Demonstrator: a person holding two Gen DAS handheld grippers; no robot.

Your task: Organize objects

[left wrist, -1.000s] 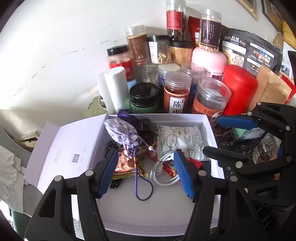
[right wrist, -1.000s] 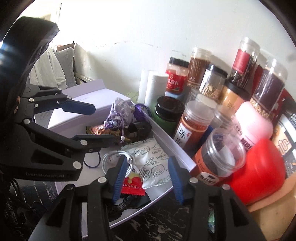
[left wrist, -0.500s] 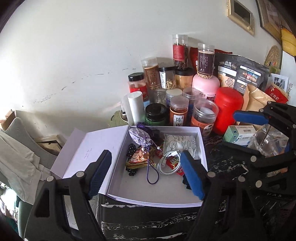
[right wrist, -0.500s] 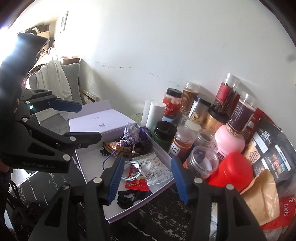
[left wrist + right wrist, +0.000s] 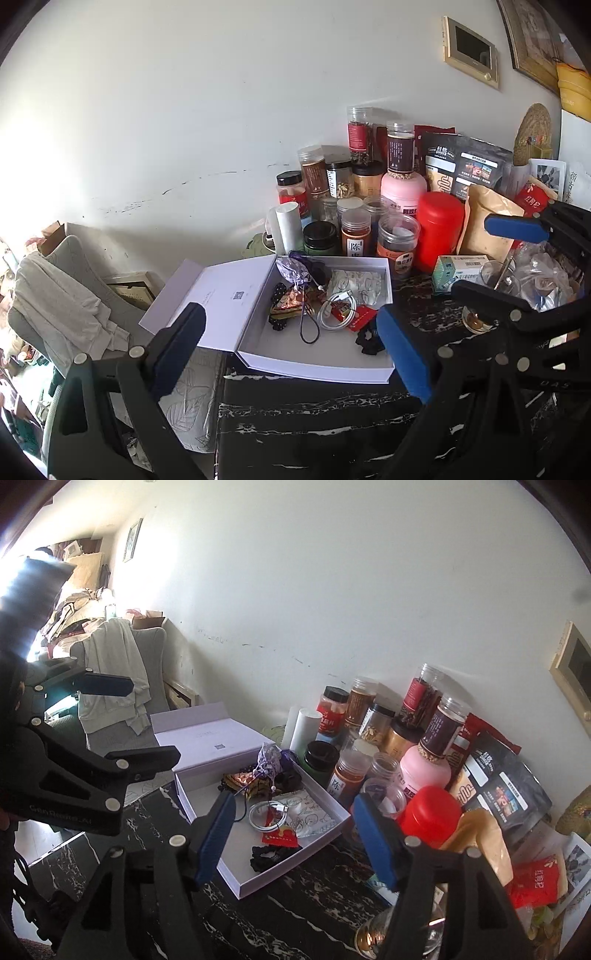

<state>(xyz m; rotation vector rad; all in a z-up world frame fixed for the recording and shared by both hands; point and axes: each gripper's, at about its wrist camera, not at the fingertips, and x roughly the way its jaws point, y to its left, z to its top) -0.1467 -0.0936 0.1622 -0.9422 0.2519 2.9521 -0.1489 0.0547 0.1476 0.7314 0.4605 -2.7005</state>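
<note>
The setting is a lived-in home room. A black white-veined marble tabletop carries clear plastic food jars crowded along its rear edge against a scuffed white wall. A grey upholstered chair draped with pale clothing stands beyond its left edge, with a framed picture hung on the wall.

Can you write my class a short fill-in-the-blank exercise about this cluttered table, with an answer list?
1. The white box lies with its lid ____.
2. The coiled white cable lies ____ the box.
3. The big canister behind the box is ____ in colour.
4. The black scrunchie lies at the box's ____ end.

Answers: open; inside; red; near
</note>
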